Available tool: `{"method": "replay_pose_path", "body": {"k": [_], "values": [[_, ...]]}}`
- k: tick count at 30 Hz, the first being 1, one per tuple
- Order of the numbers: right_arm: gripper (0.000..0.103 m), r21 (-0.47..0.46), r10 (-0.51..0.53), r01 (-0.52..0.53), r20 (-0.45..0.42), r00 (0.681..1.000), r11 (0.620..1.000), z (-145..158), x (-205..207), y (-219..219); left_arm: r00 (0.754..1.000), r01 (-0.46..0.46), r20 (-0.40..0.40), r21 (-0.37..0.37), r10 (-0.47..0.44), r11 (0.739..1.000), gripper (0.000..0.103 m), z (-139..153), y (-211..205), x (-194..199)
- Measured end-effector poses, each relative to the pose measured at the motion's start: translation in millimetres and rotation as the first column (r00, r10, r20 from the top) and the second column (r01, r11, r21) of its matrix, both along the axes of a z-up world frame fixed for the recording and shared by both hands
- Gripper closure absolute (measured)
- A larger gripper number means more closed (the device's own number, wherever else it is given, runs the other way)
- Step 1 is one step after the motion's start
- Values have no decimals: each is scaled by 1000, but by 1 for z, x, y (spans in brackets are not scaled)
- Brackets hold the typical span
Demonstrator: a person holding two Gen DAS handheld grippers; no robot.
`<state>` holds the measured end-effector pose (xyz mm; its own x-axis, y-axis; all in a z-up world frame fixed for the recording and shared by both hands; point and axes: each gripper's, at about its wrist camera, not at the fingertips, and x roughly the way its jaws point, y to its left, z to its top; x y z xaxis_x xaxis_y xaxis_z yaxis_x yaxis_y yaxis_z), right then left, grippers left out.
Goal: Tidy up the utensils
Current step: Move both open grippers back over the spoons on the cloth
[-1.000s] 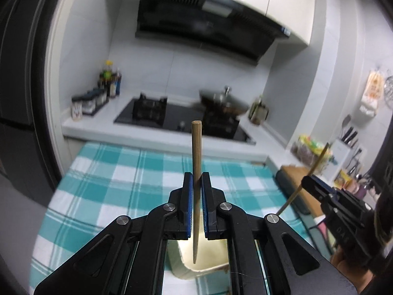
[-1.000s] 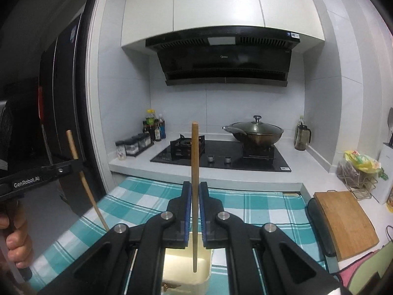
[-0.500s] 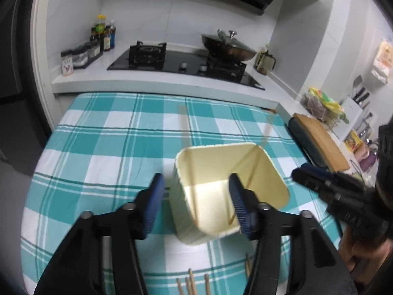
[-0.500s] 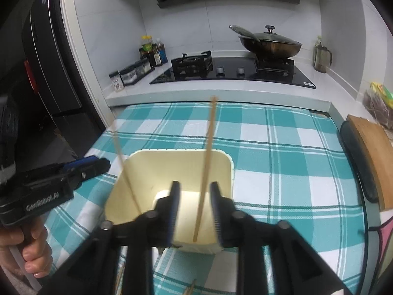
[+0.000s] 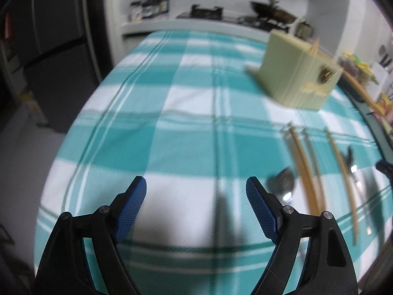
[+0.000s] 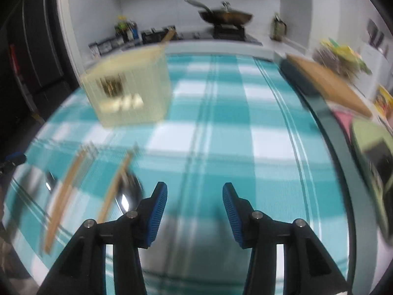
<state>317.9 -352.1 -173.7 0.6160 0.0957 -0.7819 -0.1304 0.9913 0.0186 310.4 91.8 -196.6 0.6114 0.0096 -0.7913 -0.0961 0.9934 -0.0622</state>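
Both chopsticks dropped into holder (image 5: 294,73); three chopsticks (image 5: 304,167), one spoon (image 5: 282,184) remain.

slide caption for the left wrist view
Open left gripper above checked tablecloth; chopsticks and spoon lie near the cream holder.

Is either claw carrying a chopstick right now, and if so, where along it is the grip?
Neither. The left claw and right claw have just been opening, with only the checked cloth between their pads. One chopstick pokes out of the cream holder.
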Motion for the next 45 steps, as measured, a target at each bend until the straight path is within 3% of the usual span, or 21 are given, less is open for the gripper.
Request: {"method": "replay_pose_path", "body": {"k": [3,7,12,39,42,45], "values": [[55,-28,-55,55,-10,998,998,-23,-14,-9,999,-29,-17,33,29,999,19,-22,0,-3],[55,-27,-98,98,-13,995,995,-38,-18,-16,1000,-19,-15,67,20,998,18,-27,-4,-2],[52,-38,-108,108,8,994,993,-40,-17,-15,998,-43,-39,57,46,997,0,-33,2,1],[48,-30,-115,115,5,993,993,-41,-17,-16,998,-47,-37,47,49,998,0,-35,2,1],[48,-30,-115,115,6,993,993,-41,-17,-16,999,-38,-29,25,39,999,1,-32,4,0],[48,-27,-115,115,5,993,993,-41,-17,-16,1000,-29,1,-82,29,996,1,-23,3,-11]]}}
